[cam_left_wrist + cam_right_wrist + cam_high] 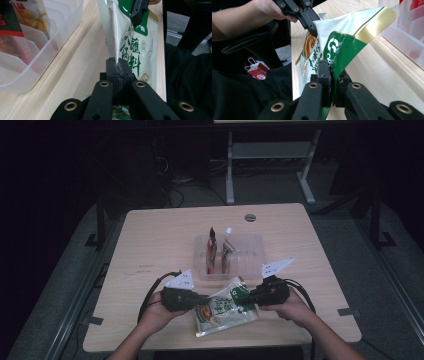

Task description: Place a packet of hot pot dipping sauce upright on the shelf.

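A white-and-green food pouch (225, 310) with printed characters lies near the table's front edge, lifted along its upper side between both grippers. My left gripper (204, 297) is shut on the pouch's white side seam (113, 37), with its jaws (117, 62) pressed together on the film. My right gripper (248, 296) is shut on the pouch's green end (342, 47), its jaws (330, 67) clamped on it. In the right gripper view the left gripper (312, 26) pinches the far edge. A hand holds each gripper.
A clear plastic tray (252, 242) with dividers stands just behind the pouch, with two upright packets (212, 251) (227, 252) in it. The wooden table (150, 245) has a round grommet (250, 217) at the back. The front edge runs close under the hands.
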`<state>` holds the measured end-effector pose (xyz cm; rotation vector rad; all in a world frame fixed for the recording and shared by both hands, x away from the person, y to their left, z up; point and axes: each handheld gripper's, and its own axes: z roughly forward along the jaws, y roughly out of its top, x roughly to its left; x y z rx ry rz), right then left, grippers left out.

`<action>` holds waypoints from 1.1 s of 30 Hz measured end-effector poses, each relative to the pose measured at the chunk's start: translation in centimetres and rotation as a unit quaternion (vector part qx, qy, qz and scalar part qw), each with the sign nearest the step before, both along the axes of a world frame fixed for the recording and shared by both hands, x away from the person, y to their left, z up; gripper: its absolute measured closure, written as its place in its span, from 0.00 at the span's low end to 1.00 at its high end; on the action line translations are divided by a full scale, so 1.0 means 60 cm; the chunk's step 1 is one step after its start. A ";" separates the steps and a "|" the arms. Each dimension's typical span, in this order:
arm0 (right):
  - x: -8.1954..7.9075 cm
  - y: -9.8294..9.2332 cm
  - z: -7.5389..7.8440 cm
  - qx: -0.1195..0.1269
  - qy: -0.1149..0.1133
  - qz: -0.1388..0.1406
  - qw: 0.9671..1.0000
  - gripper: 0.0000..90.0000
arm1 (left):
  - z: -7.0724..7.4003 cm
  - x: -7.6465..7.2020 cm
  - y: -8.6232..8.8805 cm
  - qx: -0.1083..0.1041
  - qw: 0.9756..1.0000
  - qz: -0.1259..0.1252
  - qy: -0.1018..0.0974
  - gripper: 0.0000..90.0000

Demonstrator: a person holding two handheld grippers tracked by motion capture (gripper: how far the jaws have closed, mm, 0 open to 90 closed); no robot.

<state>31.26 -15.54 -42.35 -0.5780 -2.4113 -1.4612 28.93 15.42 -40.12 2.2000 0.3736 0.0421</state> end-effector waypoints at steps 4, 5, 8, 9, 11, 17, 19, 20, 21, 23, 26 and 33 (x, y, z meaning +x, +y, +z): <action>0.002 -0.002 -0.002 0.013 0.003 0.008 1.000 0.99 | 0.000 0.001 0.001 -0.007 1.000 -0.001 0.004 1.00; 0.002 -0.003 -0.002 0.015 0.003 0.009 1.000 0.99 | 0.000 0.002 0.001 -0.007 1.000 -0.001 0.004 1.00; 0.002 -0.003 -0.002 0.020 0.002 0.010 1.000 1.00 | -0.001 0.004 0.003 -0.009 1.000 -0.002 0.006 1.00; 0.002 -0.002 -0.002 0.022 0.002 0.011 1.000 1.00 | -0.001 0.004 0.003 -0.010 1.000 0.000 0.007 0.99; 0.001 -0.002 -0.001 0.024 0.000 0.013 1.000 1.00 | -0.002 0.005 0.003 -0.011 1.000 -0.001 0.007 0.99; -0.002 -0.001 0.002 0.023 -0.009 0.022 0.999 1.00 | -0.006 0.006 0.002 -0.003 1.000 0.004 0.004 0.91; -0.003 -0.001 0.003 0.026 -0.012 0.025 0.999 1.00 | -0.005 0.006 0.003 -0.009 1.000 0.008 0.006 0.86; -0.003 -0.001 0.004 0.028 -0.018 0.026 0.999 1.00 | -0.004 0.007 0.005 -0.015 1.000 0.011 0.008 0.82; -0.004 -0.001 0.005 0.024 -0.018 0.024 0.999 1.00 | -0.002 0.008 0.007 -0.019 1.000 0.013 0.008 0.77; -0.005 0.000 0.008 0.023 -0.022 0.025 0.999 1.00 | 0.000 0.010 0.012 -0.025 0.999 0.023 0.010 0.68; -0.005 -0.005 0.011 0.027 -0.024 0.023 0.999 1.00 | 0.000 0.011 0.022 -0.028 0.999 0.035 0.005 0.58; -0.003 -0.019 0.023 0.048 -0.029 0.012 0.998 1.00 | -0.007 0.015 0.040 -0.021 0.998 0.059 0.011 0.45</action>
